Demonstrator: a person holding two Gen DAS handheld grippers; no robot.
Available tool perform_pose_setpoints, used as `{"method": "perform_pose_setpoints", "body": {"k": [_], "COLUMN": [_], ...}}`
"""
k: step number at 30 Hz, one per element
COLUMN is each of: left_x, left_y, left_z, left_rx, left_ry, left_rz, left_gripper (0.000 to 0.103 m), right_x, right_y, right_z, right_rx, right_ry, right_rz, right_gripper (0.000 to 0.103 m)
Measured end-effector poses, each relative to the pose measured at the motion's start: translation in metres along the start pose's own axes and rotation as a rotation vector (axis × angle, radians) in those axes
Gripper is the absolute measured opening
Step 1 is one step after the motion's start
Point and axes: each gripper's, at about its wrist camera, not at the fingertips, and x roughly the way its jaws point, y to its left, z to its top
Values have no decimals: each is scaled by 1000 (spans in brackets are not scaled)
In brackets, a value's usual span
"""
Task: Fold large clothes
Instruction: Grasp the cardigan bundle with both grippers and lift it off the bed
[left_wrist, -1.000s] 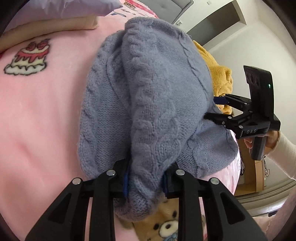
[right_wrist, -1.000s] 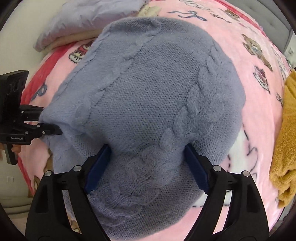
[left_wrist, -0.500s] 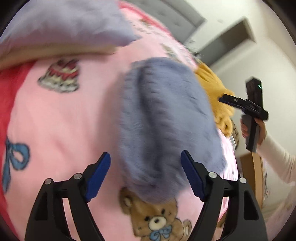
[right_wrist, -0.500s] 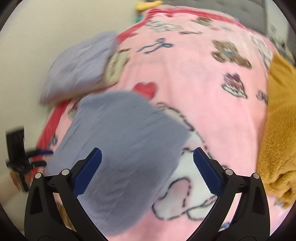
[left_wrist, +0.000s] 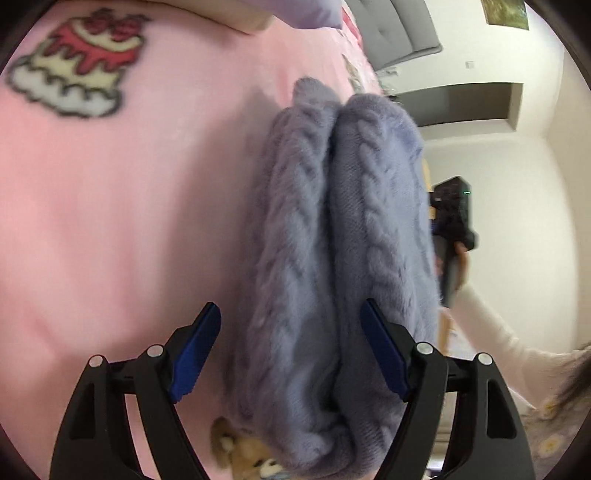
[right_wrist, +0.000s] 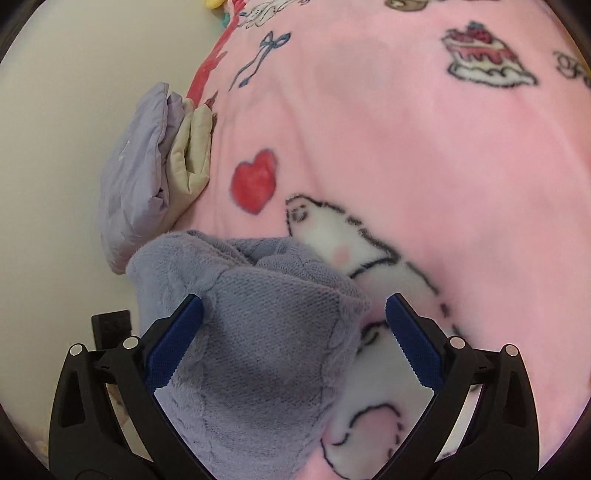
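Observation:
A folded lilac cable-knit sweater (left_wrist: 332, 258) lies on the pink blanket (left_wrist: 129, 221). My left gripper (left_wrist: 290, 350) is open, its blue-padded fingers astride the near end of the fold, not closed on it. My right gripper (right_wrist: 293, 339) is open too, low over the other end of the sweater (right_wrist: 258, 339), which fills the left half of its gap. In the left wrist view the right gripper's black body (left_wrist: 452, 218) shows behind the sweater, held by a hand in a white sleeve.
Folded lilac and beige padded garments (right_wrist: 155, 166) are stacked at the blanket's left edge by the wall. The pink blanket (right_wrist: 406, 147) carries cake, heart and bear prints. A grey headboard (left_wrist: 399, 33) stands far behind.
The left gripper let go of the sweater and opened. Both grippers pulled back, then came in low at opposite ends of the sweater, which now lies folded on the blanket.

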Motion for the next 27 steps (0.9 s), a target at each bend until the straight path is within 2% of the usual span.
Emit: {"method": "perform_pose_setpoints", "body": {"k": [1,3,5,8,11,16,18,21,25,27], "left_x": [3,5,13,22,26,50,58,75,99,101], "left_y": [3,11,23,37,33,7,-3,-17,-30,-30], "left_z": [5,11,15,17,18,24,26,24,27,31], "left_rx": [-32,-68,-111,-167,-155,-90,-81,-65,-19,-36], "left_ry": [32,79,126,185,196,245,253,282,335,344], "left_rz": [-63,-141,-197,-235,-228,-158,-143,-144,-86,-109], "left_gripper": [77,77,78,79,80,97,98,98,98,98], "right_x": [0,1,1,2,4,11,18,21,28,31], "right_y": [-2,-5,-9,-12,-14,-14,-15,-16,-22,-23], "right_z": [0,-1,-1,-2,-3,-3,-2,-1,-2,-3], "right_rx": [8,26,35,42,51,39,38,37,67,60], "right_ry": [0,-1,3,4,7,29,61,62,72,88], "right_rz": [11,25,37,43,42,39,30,19,29,19], "right_gripper": [95,95,95,95,95,95,95,95,95,95]}}
